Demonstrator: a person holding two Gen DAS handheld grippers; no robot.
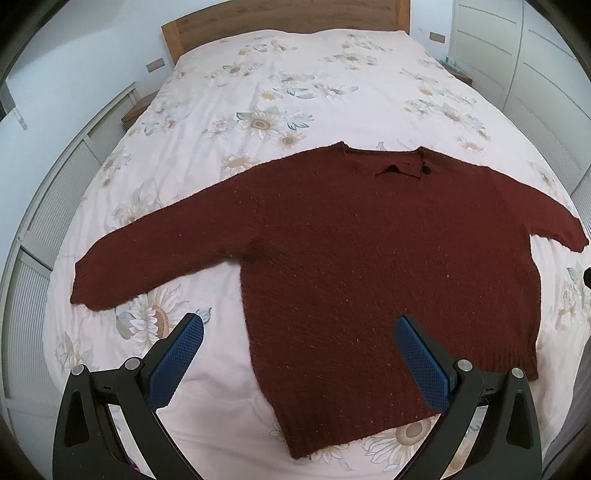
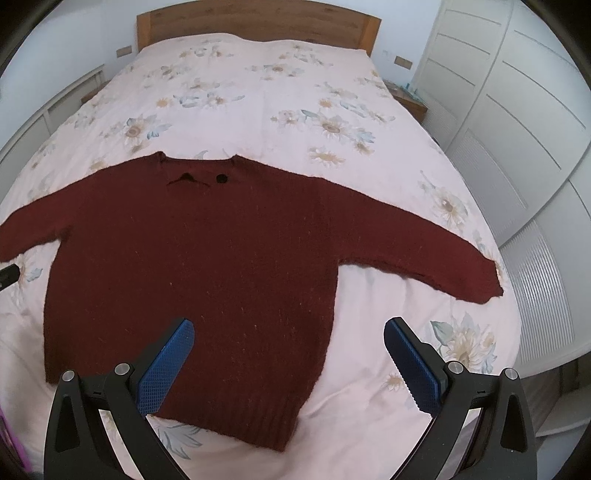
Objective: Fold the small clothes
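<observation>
A dark red knitted sweater (image 1: 369, 251) lies flat on the bed with both sleeves spread out and the neck toward the headboard; it also shows in the right wrist view (image 2: 207, 258). A black button (image 2: 221, 178) sits by its neck. My left gripper (image 1: 299, 325) is open and empty, above the sweater's lower left corner. My right gripper (image 2: 288, 328) is open and empty, above the lower right part of the sweater's body. Both hang over the hem (image 2: 236, 424) without touching the cloth.
The bed has a pale pink cover with sunflower print (image 1: 295, 85) and a wooden headboard (image 2: 258, 18). White wardrobe doors (image 2: 517, 129) stand to the right, white slatted panels (image 1: 48, 206) to the left. A small bedside table (image 2: 410, 98) sits by the headboard.
</observation>
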